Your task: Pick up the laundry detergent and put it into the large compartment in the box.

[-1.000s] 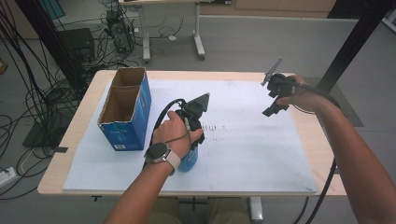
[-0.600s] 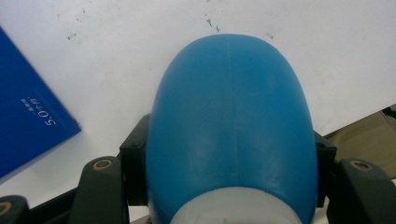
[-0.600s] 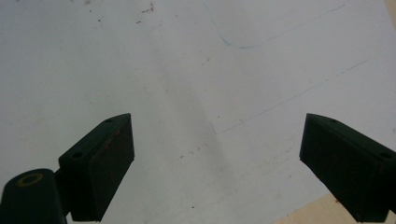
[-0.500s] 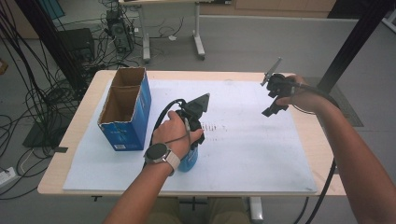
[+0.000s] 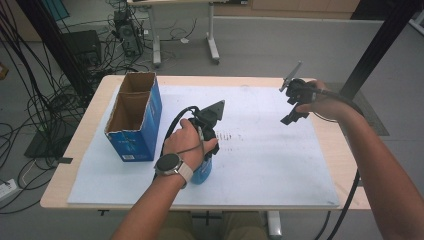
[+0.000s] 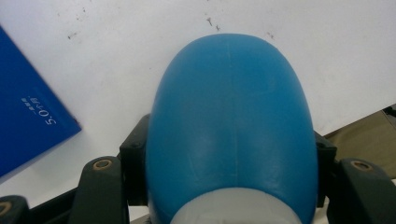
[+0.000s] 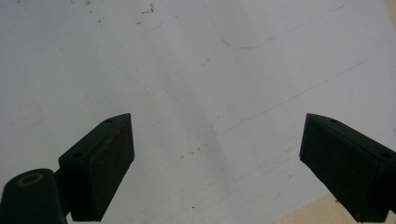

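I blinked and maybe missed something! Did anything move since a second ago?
Nothing has visibly moved. The left gripper is still shut on the blue bottle beside the blue cardboard box, and the right gripper still hangs open over the white sheet.

Setting: laboratory or test workspace. Evidence: light wooden table (image 5: 95,117) covered by a white sheet (image 5: 260,150); grey floor (image 5: 280,45) strewn with black cables (image 5: 35,100); dark equipment unit (image 5: 82,47); second white-legged desk (image 5: 212,35) behind.
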The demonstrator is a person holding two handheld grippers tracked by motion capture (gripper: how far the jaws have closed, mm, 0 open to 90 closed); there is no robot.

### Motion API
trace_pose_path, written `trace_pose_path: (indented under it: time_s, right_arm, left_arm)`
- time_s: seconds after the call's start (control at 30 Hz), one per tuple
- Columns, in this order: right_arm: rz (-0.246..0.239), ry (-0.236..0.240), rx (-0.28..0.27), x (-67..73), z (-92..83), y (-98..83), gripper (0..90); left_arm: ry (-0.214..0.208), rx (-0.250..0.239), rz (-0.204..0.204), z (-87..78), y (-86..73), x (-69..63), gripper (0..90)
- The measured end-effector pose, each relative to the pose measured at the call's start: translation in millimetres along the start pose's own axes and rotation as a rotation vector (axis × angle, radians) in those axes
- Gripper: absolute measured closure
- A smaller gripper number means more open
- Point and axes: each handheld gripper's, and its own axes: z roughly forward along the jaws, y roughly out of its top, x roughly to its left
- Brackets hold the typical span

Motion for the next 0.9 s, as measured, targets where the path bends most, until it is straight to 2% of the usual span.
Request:
trace_pose_path:
  time_s: [0.9]
  right_arm:
    - [-0.005,-0.003,-0.002,2.4,-0.7,1.4,9.8]
  left_arm:
    - [0.004,-0.003,0.001,0.3,-0.3,-0.6,38.2]
